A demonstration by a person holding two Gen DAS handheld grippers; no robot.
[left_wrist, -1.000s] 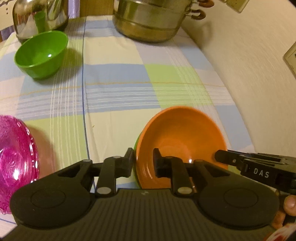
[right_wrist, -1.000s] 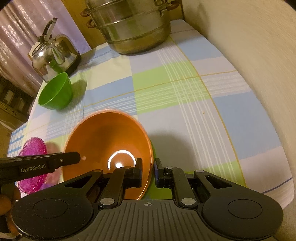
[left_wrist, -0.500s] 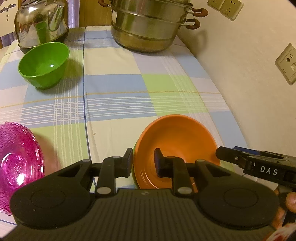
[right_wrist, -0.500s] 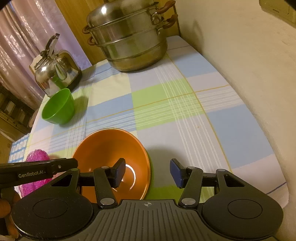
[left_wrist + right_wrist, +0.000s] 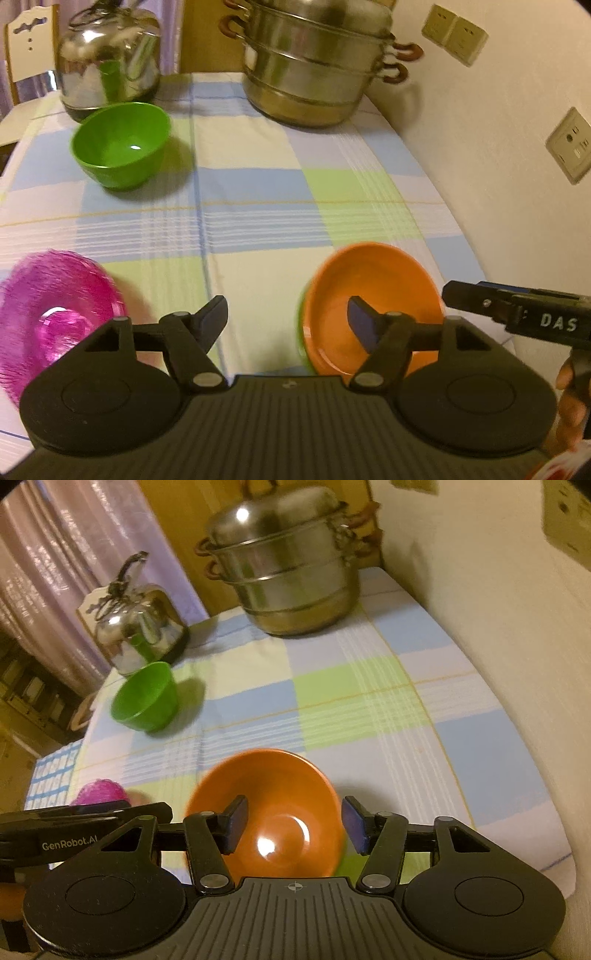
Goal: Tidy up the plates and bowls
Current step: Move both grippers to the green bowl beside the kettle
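Observation:
An orange bowl (image 5: 373, 291) (image 5: 269, 801) sits on the checked tablecloth near the front right, with a green rim showing under its edge. My left gripper (image 5: 288, 319) is open and empty, above the cloth just left of the bowl. My right gripper (image 5: 293, 825) is open and empty, its fingers on either side of the bowl, above it. A green bowl (image 5: 120, 144) (image 5: 146, 698) stands at the back left. A pink glass plate (image 5: 51, 317) (image 5: 99, 792) lies at the front left.
A steel steamer pot (image 5: 314, 62) (image 5: 284, 576) and a steel kettle (image 5: 109, 55) (image 5: 138, 622) stand at the back of the table. A wall (image 5: 498, 166) with sockets runs along the right edge. A chair (image 5: 27, 48) stands behind, at the left.
Both grippers were shut on the orange bowl's rim. The right one opened first, then the left. Both have drawn back and up, leaving the bowl resting on the cloth.

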